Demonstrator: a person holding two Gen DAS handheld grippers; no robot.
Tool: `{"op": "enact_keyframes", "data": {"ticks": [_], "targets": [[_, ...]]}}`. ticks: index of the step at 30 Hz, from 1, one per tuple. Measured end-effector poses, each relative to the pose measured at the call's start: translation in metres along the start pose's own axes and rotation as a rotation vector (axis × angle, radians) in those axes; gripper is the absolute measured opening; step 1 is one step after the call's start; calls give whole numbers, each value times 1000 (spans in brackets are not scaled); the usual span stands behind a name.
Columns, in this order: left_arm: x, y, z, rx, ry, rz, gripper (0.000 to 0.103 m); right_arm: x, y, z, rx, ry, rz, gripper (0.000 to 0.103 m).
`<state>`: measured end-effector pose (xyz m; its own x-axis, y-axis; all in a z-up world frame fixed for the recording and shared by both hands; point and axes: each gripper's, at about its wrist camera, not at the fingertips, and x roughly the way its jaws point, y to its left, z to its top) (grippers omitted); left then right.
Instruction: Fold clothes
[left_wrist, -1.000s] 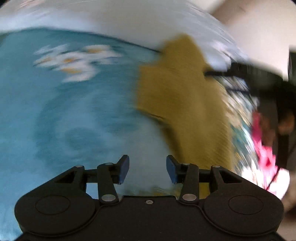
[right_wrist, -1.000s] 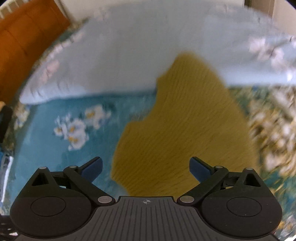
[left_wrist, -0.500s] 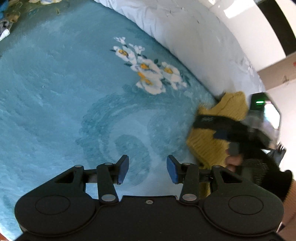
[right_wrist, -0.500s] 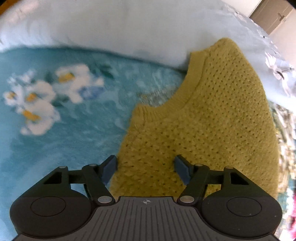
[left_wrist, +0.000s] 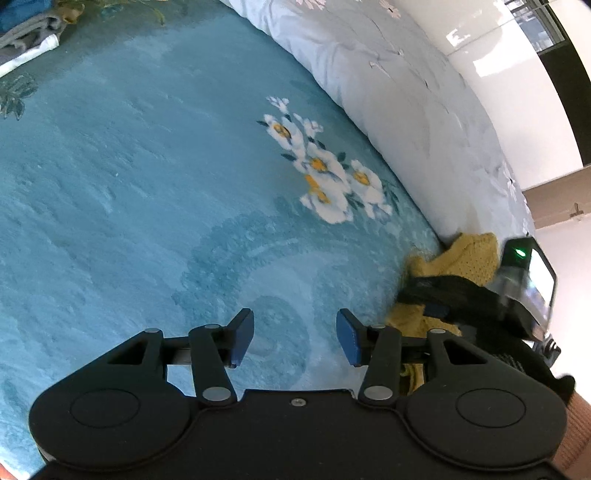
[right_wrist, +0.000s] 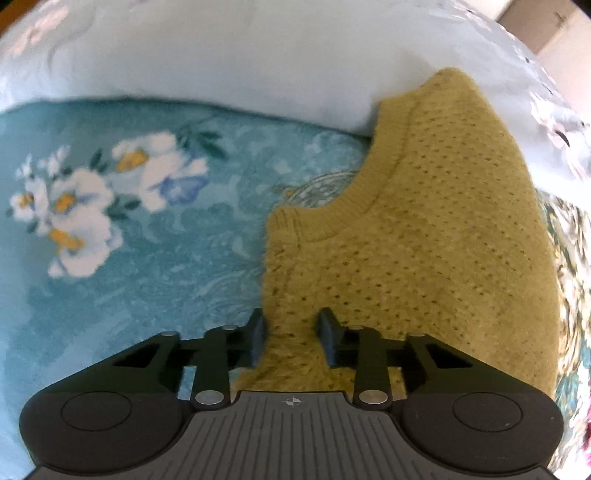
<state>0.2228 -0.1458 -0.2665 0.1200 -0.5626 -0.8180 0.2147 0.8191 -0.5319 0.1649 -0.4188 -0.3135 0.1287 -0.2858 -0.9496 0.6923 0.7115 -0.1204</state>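
A mustard-yellow knitted sweater (right_wrist: 424, 240) lies on a teal flowered blanket (right_wrist: 147, 295), its upper part resting against a pale quilt. My right gripper (right_wrist: 291, 338) points down at the sweater's left edge below the neckline. Its jaws are closing, and the pads pinch a bunched ridge of the knit. In the left wrist view the sweater (left_wrist: 469, 254) shows at the right edge, partly hidden by the right gripper (left_wrist: 461, 299). My left gripper (left_wrist: 294, 341) hovers open over bare blanket to the sweater's left, with nothing between its fingers.
The teal blanket (left_wrist: 147, 184) stretches wide to the left, with a white flower print (left_wrist: 325, 173). A pale blue-white quilt (left_wrist: 388, 74) borders its far side. Folded clothes (left_wrist: 26, 26) lie at the top-left corner. A gloved hand (left_wrist: 517, 365) holds the right gripper.
The right gripper has come down onto the sweater's edge and its jaws have narrowed from wide open to pinching the knit. The left gripper has rolled and shifted, leaving the sweater at its right.
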Motion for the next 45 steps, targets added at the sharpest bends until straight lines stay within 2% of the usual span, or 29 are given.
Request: {"op": "enact_keyframes", "data": {"ticks": [4, 6, 8, 10, 12, 14, 18, 20, 23, 26, 27, 29, 32, 35, 39, 45], "targets": [[8, -9, 5, 51, 21, 4, 48, -20, -27, -4, 42, -72, -24, 17], [17, -21, 10, 97, 41, 4, 48, -31, -43, -3, 43, -100, -46, 16], [26, -36, 15, 148, 54, -4, 48, -35, -71, -5, 75, -104, -75, 7], [36, -55, 21, 200, 62, -18, 48, -39, -97, -4, 124, -103, -113, 7], [46, -76, 26, 253, 69, -33, 49, -40, -128, -7, 212, -89, -92, 7], [58, -98, 30, 297, 76, -46, 51, -42, -149, -12, 280, -82, -25, 7], [78, -133, 31, 343, 79, -61, 53, -43, -138, -14, 266, -103, 126, 10], [85, -140, 26, 335, 89, -51, 53, -42, -125, -14, 238, -102, 197, 16], [85, -137, 18, 313, 81, -16, 53, -37, -85, -17, 87, -104, 279, 27], [80, -119, 13, 284, 94, 36, 53, -35, -52, -28, -89, -108, 286, 38], [77, -111, 12, 263, 99, 49, 53, -35, -43, -34, -137, -112, 279, 41], [70, -93, 9, 214, 110, 70, 53, -31, -29, -46, -261, -127, 206, 62], [62, -69, 5, 152, 111, 92, 53, -28, -21, -63, -367, -145, 96, 63], [57, -52, -2, 99, 103, 101, 54, -30, -20, -72, -405, -130, 84, 63], [55, -37, -11, 27, 100, 94, 54, -16, 3, -80, -543, -151, -42, 60], [50, -27, -20, -13, 90, 70, 55, -24, 6, -71, -543, -246, -155, 60]]}}
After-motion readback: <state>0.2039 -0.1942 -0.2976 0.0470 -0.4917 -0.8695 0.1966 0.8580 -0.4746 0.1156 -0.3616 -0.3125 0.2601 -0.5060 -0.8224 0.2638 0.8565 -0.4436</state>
